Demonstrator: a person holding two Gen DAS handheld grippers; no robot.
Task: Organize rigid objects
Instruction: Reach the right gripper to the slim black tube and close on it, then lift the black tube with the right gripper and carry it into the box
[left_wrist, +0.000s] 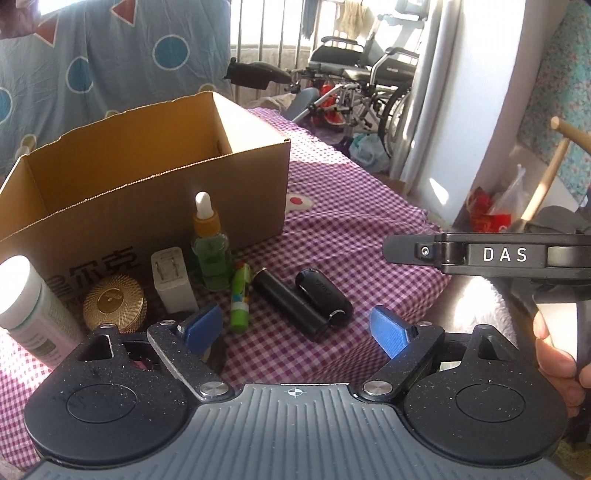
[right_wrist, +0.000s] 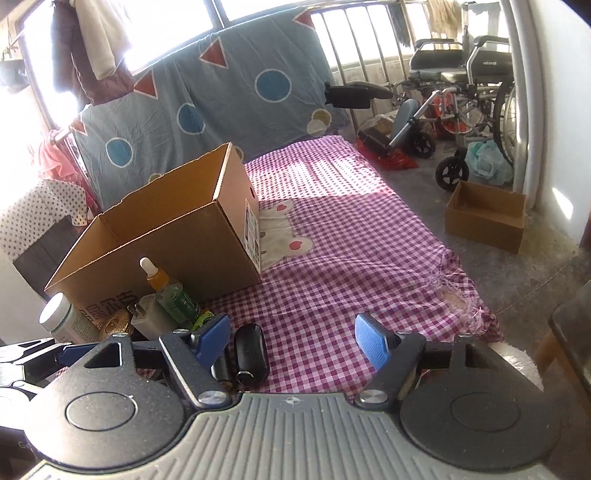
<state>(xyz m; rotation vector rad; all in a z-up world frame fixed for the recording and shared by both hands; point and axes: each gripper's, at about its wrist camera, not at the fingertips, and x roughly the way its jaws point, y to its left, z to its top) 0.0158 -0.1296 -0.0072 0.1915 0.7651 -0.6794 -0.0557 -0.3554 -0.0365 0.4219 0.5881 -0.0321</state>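
Covering most of both views, a purple checked cloth (left_wrist: 351, 229) carries everything. Open cardboard box (left_wrist: 147, 177) sits upper left of the left-wrist frame, nothing visible inside it from this angle. Along its near wall, left to right: white-capped bottle (left_wrist: 26, 295) tilted at the left edge, round gold tin (left_wrist: 112, 301), white plug adapter (left_wrist: 171, 278) upright, green dropper bottle (left_wrist: 210, 251) upright and touching the box wall, green tube (left_wrist: 239, 299) lying down, then a black cylinder (left_wrist: 290, 306) and a black oval case (left_wrist: 323, 295) lying side by side, touching.

Left gripper (left_wrist: 297, 328), bottom centre: blue pads wide apart, nothing between them but cloth, the two black pieces just beyond.

Right gripper (right_wrist: 291, 341), bottom centre of its own view: also spread wide, holding nothing; the black oval case lies just inside its left pad. A hand (left_wrist: 557, 369) grips its handle at the right edge of the left-wrist view.
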